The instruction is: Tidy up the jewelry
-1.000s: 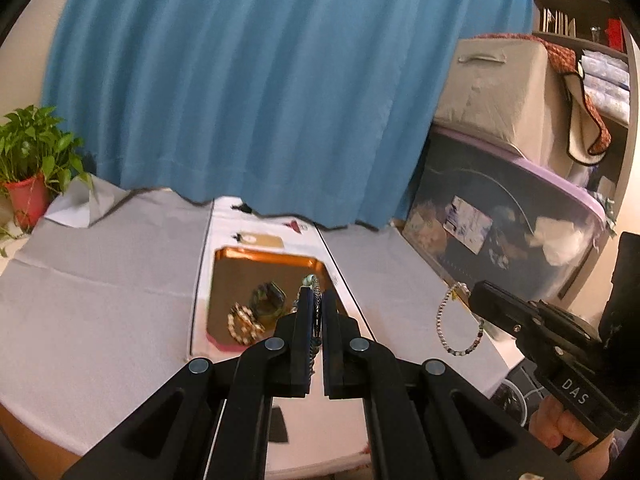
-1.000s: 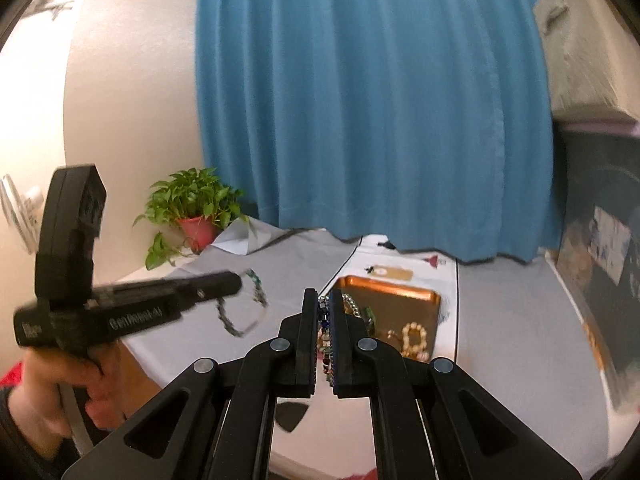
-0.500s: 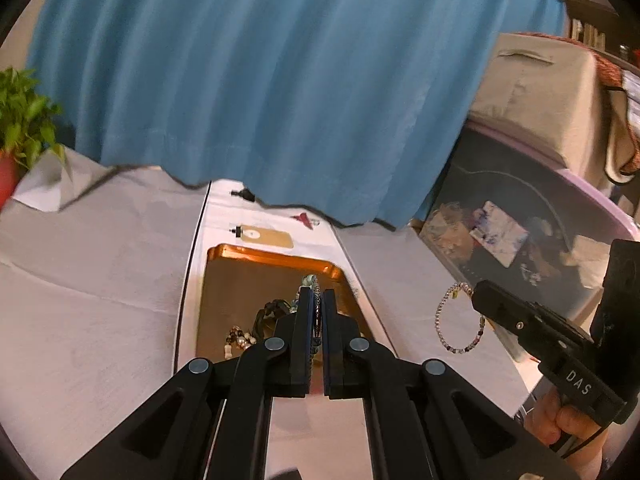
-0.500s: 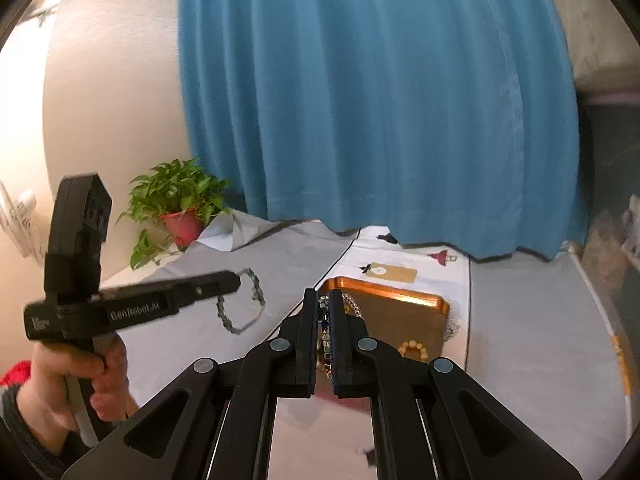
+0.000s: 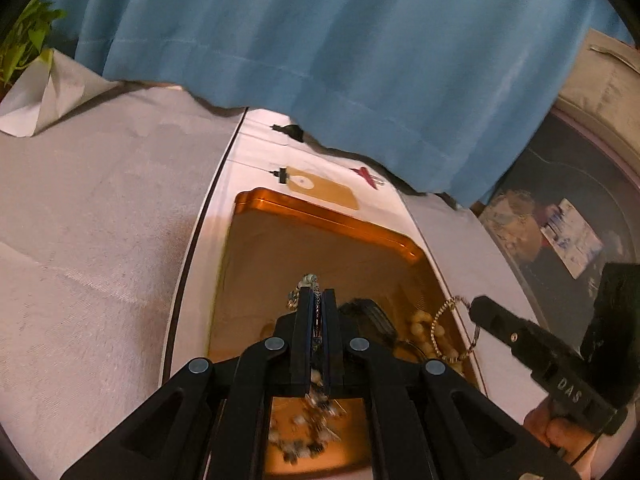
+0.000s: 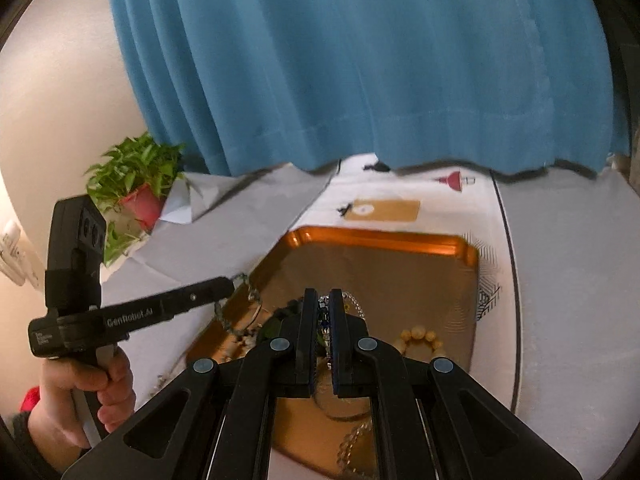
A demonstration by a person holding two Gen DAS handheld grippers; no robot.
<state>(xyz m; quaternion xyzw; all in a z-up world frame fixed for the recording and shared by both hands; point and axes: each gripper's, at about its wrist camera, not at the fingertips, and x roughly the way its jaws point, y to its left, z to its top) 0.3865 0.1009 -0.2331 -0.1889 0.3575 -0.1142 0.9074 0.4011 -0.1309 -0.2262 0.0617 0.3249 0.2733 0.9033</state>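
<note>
we bring both tools down and forward over the copper tray (image 5: 332,216), which now fills far more of each view than it did a moment ago, when the tools hung higher and further back over the near edge of the worktop (image 5: 100,220).

our left tool (image 5: 317,300) is clamped narrow on a strand of blue-and-white beads (image 5: 316,312); part of it pokes out past the tips and the rest trails blurred below the jaws. in the right wrist view the same tool comes in from the left, a dark beaded bracelet (image 6: 232,320) dangling from its tip just at the tray's left rim.

our right tool (image 6: 323,304) is likewise pinched narrow on a beaded strand (image 6: 325,320), silver and blue, part of it looping beyond the tips. in the left wrist view its loop of small pale beads (image 5: 448,332) swings just at the tray's right rim.

inside the tray, toward its near end, lie a cream bead bracelet (image 6: 420,340) and some dark pieces we cannot make out clearly. the far half of the tray is bare.

we judge that the carry is almost over: both pieces are arriving above the tray and the next thing is to lower them in and let go. the dangling loops swing near the rims, so one could catch there or drape over onto the white runner (image 6: 492,216).
</note>
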